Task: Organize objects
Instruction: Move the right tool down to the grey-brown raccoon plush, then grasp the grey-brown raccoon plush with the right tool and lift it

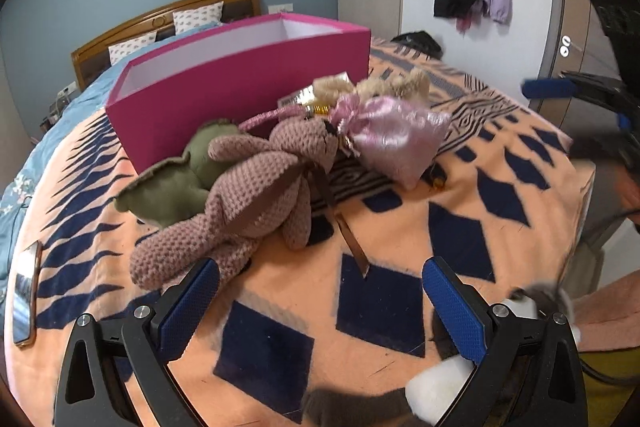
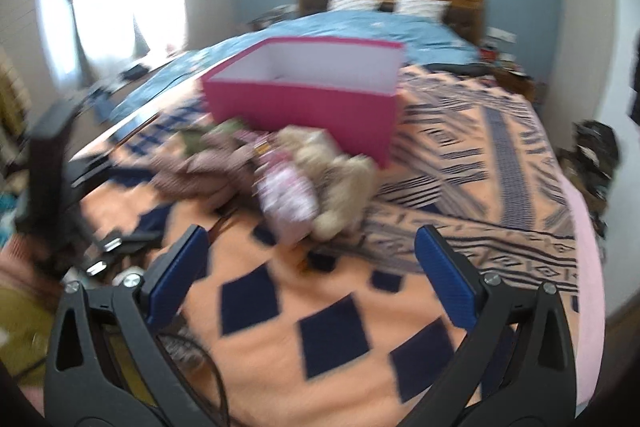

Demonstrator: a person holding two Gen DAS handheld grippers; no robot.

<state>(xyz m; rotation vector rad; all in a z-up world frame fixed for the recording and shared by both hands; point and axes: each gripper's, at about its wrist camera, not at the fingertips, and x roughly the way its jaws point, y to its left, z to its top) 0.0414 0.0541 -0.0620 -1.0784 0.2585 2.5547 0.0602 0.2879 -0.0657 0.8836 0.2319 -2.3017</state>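
**Both grippers spread above a heap of soft toys beside a pink box**

The left gripper (image 1: 320, 307) hung over the peach blanket with navy diamond patches (image 1: 400, 227), its blue-padded fingers (image 1: 188, 311) spread wide with nothing between them. Just ahead lay a mauve crocheted plush bunny (image 1: 256, 199), resting against an olive-green felt toy (image 1: 176, 183). A shiny pink satin drawstring pouch (image 1: 396, 143) touched the bunny's head, and a beige fluffy teddy (image 1: 400, 83) lay behind it. All sat heaped against the near wall of an open magenta cardboard box with a white interior (image 1: 240, 83). A phone in an orange case (image 1: 26, 295) lay at the blanket's left edge. The right gripper (image 2: 316, 275), blurred, was equally spread and empty, short of the same heap.
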